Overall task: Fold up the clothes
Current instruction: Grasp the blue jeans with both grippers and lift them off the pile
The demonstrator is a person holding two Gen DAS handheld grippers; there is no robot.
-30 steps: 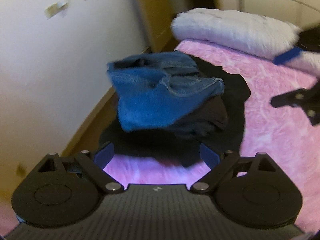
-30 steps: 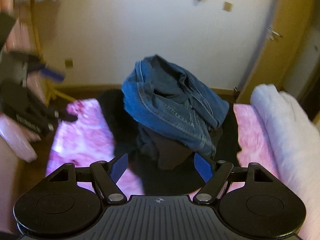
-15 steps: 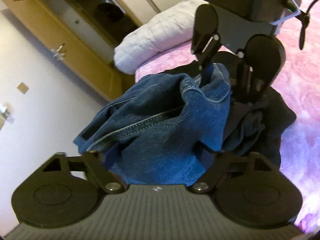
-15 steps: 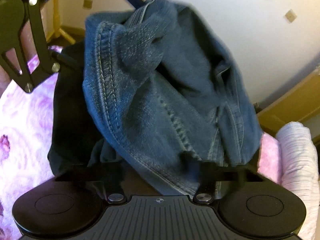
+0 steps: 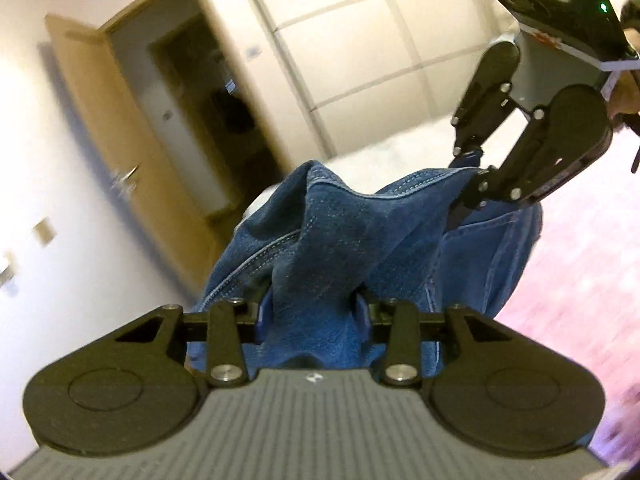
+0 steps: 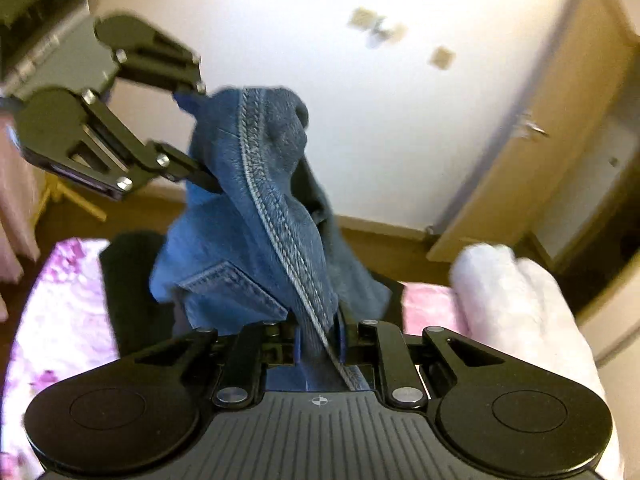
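Blue denim jeans [image 5: 340, 240] hang between both grippers, lifted off the bed. My left gripper [image 5: 314, 316] is shut on a thick fold of the denim. My right gripper [image 6: 318, 346] is shut on the stitched edge of the jeans [image 6: 256, 184]. The right gripper also shows in the left wrist view [image 5: 472, 184], gripping the far edge of the cloth. The left gripper shows in the right wrist view [image 6: 196, 136], clamped on the top of the jeans. A dark garment [image 6: 132, 288] lies on the bed beneath.
The bed has a pink patterned cover [image 6: 56, 320]. A white pillow [image 6: 516, 308] lies at the right. A wooden door [image 5: 120, 152] and a white wall [image 6: 360, 120] stand beyond the bed. White wardrobe panels [image 5: 360, 40] are behind.
Both grippers moved in on the jeans, closed on them and lifted them up off the dark garment. Both views now tilt upward toward the wall and door.
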